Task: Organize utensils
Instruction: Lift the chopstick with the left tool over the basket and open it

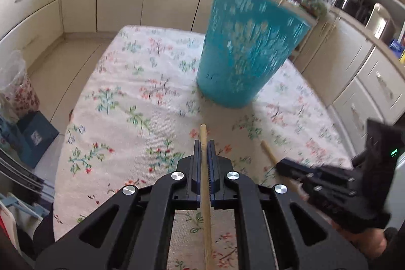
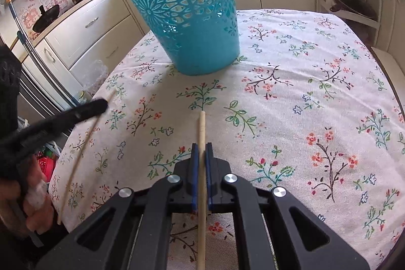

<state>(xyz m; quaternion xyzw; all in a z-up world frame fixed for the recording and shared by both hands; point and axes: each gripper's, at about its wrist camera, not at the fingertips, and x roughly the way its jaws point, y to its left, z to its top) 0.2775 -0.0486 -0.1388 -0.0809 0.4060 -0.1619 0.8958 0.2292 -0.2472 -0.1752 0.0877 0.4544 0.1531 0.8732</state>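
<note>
Currently: left gripper (image 1: 204, 146) pinching one wooden chopstick (image 1: 204, 168) lengthwise between blue pads, tip poking forward toward teal basket (image 1: 243, 47) at table's (image 1: 121, 82) far side. Right gripper (image 2: 201, 148) likewise clamped on second chopstick (image 2: 201, 168). Basket cutouts sharp only in right view; blurred in left.

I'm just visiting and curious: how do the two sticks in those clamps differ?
The left stick sits in the left hand-held gripper; the right stick sits in the right hand-held gripper. The left stick's tip pokes out less than the right stick's. Both are pale, thin, clamped lengthwise between blue pads, pointing toward the basket.
</note>
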